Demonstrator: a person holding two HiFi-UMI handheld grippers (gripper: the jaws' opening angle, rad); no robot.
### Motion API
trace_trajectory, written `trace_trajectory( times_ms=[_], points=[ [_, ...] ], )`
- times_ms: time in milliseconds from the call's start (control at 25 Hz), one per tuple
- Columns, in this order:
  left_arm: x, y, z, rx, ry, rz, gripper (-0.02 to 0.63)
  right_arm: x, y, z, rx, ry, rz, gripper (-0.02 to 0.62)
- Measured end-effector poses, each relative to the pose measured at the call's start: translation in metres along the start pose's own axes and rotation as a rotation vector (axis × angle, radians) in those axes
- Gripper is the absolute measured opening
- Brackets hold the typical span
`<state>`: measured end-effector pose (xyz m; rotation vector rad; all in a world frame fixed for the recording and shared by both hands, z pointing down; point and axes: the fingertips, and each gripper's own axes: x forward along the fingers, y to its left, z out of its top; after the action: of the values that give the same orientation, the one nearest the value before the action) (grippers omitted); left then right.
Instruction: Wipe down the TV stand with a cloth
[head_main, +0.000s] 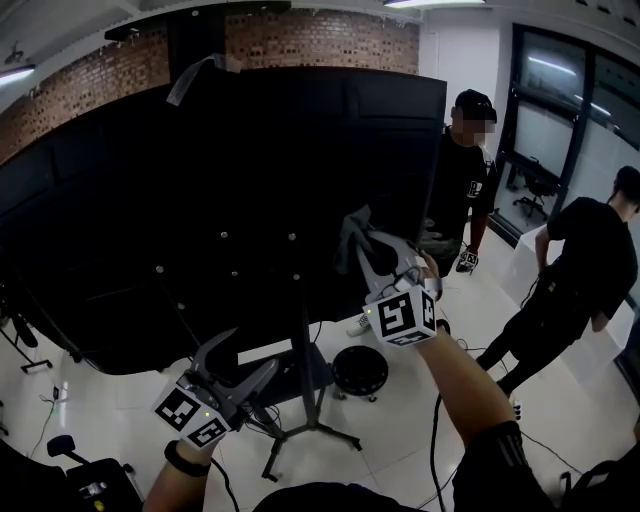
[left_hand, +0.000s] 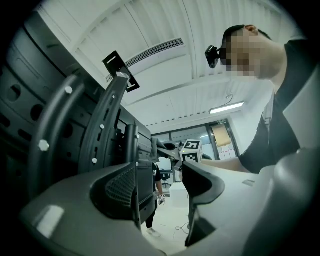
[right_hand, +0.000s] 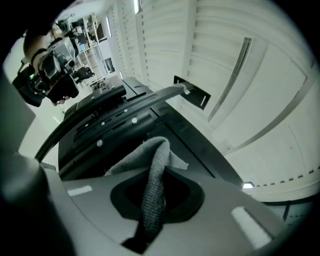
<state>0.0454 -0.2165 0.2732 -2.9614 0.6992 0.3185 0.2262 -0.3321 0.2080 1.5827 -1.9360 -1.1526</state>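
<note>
Progress judged early at best. On these black surfaces no wiped patch can be told from an unwiped one. Cloth (head_main: 350, 238) in hand and raised beside the dark back panel (head_main: 200, 190) of the screen, well above the foot of the TV stand (head_main: 303, 330) and its splayed feet (head_main: 318, 432). Contact between cloth and panel not confirmed from any view. Post, bracket and feet assessed as left to do, on the evidence available.

Right gripper (head_main: 368, 248): clamped tight on the grey cloth, with a fold pinched between the jaws and the loose end humped above them toward the panel. Pointed slightly upward.

Left gripper (head_main: 252, 352): lower down, close by the post of the stand, jaws a moderate gap apart — nothing clamped. Thin dark upright seen just beside one pad; touching or not, impossible to say. No cloth on this side.

Cable (head_main: 436, 440) noted on the floor near the feet — a possible snag.
</note>
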Motion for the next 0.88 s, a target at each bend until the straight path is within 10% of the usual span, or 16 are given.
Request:
trace_trajectory(
  times_ms=[880],
  points=[
    [-0.255, 0.119, 0.072, 0.058, -0.055, 0.142, 0.312, 0.091, 0.216, 0.353, -0.151, -0.275, 0.169, 0.017]
  ],
)
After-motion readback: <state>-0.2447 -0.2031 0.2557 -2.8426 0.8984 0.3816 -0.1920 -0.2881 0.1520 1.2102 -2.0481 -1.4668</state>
